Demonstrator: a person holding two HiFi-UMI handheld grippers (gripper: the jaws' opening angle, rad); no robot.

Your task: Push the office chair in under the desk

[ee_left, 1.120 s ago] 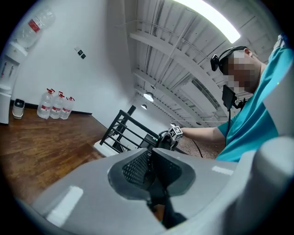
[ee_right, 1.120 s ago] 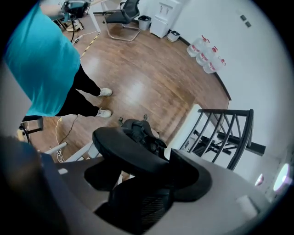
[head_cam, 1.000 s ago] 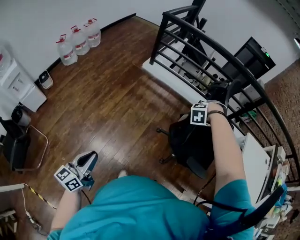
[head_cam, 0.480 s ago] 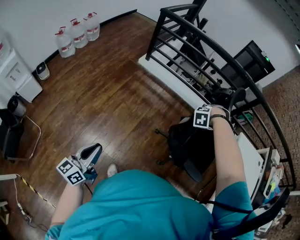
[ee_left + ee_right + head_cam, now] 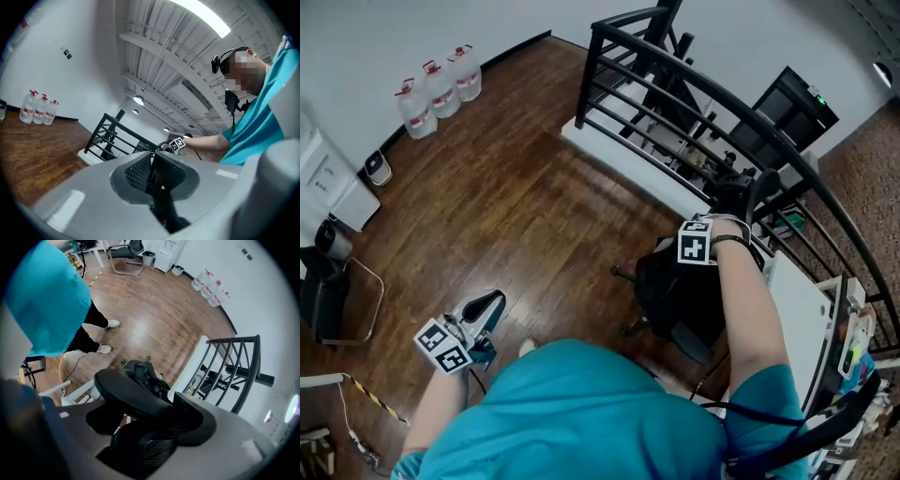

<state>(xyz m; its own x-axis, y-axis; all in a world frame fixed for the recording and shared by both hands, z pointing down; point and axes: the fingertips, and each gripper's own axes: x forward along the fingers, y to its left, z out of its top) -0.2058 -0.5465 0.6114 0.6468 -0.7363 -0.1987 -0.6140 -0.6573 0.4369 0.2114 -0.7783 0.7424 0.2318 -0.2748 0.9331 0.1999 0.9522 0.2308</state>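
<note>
**Right hand-held gripper on the chair, left one closed and idle**

A brown wooden floor (image 5: 516,187) fills most of the head view, with a curved black railing (image 5: 694,84) running across its upper right. Below the railing, at the right edge, lies the white table (image 5: 806,309). The black office chair (image 5: 670,291) stands just beside the table's left edge, between the railing and the person in a teal shirt (image 5: 581,412). The legs of its base reach out over the floor on the side away from the table.

The right hand-held gripper (image 5: 173,427) is held out over the chair. In its own view its jaws stand on either side of a black padded bar of the chair and are closed against it, with the chair's dark underparts and the floor beyond. The left hand-held gripper (image 5: 486,305) hangs low at the person's left side, well apart from the chair. Its jaws are pressed together with nothing between them.

Three water bottles (image 5: 436,84) stand in a row against the far wall, at the edge of the floor
</note>
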